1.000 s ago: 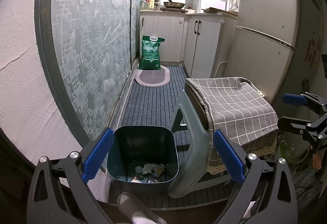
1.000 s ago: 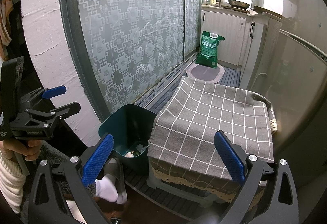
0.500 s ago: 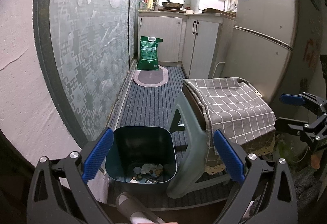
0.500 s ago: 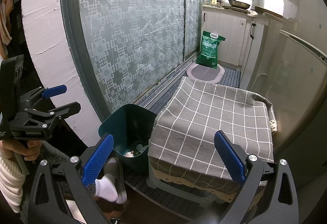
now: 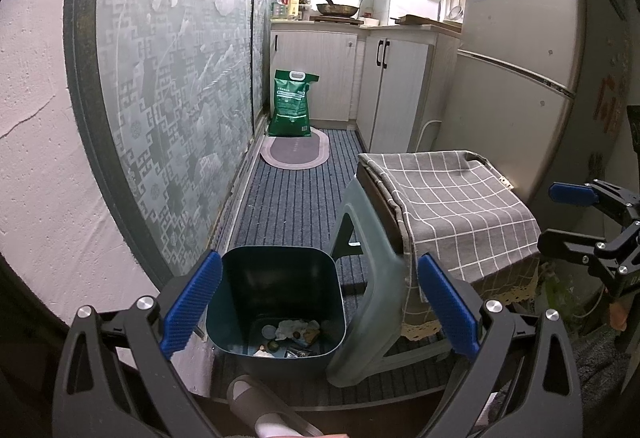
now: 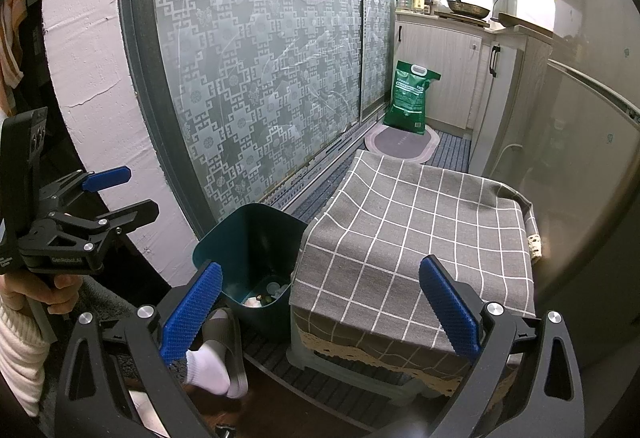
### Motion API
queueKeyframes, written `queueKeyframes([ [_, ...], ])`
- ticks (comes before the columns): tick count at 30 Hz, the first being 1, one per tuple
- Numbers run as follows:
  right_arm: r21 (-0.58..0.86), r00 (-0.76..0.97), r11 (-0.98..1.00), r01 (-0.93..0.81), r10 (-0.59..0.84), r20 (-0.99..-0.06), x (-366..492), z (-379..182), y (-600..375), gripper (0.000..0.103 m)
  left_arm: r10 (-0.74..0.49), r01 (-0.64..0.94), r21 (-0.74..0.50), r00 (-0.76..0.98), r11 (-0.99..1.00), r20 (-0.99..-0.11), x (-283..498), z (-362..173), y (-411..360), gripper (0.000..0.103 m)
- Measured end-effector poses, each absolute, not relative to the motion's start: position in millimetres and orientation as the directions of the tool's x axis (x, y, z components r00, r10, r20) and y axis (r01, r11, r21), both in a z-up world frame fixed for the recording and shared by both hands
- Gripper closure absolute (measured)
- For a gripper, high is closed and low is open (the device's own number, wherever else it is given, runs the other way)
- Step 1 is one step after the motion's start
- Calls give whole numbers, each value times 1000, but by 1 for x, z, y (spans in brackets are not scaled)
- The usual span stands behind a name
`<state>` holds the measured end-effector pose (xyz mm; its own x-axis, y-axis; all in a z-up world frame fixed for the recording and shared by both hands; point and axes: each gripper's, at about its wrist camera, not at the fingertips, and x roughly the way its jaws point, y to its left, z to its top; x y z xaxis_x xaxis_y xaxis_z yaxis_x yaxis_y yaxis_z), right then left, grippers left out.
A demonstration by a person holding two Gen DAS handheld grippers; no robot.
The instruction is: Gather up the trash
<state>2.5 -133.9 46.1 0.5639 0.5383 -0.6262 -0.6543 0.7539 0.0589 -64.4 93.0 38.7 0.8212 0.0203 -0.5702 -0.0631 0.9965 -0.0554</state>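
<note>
**Teal bin on the floor, both grippers empty**

Teal plastic, square-mouthed with rounded corners — the trash bin (image 5: 276,302) stands on the striped blue floor mat (image 5: 296,198), its rim clean, and a small heap of trash (image 5: 292,334) lies at the bottom: pale crumpled bits and round lids. It sits just beside the grey stool (image 5: 368,314), which is draped in a checked grey cloth (image 6: 420,238), and near the frosted patterned sliding door (image 5: 168,110).

Left gripper (image 5: 318,304) hangs above the bin, fingers spread wide with nothing between them. Right gripper (image 6: 320,308) is over the near edge of the cloth, fingers equally wide apart and empty.

Room is tight — door track on one side, fridge (image 5: 516,70) on the other, a slippered foot (image 6: 218,354) right by the bin. Open mat runs back to the green bag (image 5: 292,104).
</note>
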Motion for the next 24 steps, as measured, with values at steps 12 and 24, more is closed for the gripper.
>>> queueKeyframes([
  [12, 58, 564, 754, -654, 538, -626, 2, 46, -134, 3, 20, -63, -55, 821, 997, -571, -64, 38, 94, 3],
  [24, 57, 564, 754, -655, 537, -627, 2, 46, -133, 3, 21, -67, -59, 821, 996, -570, -63, 39, 92, 3],
])
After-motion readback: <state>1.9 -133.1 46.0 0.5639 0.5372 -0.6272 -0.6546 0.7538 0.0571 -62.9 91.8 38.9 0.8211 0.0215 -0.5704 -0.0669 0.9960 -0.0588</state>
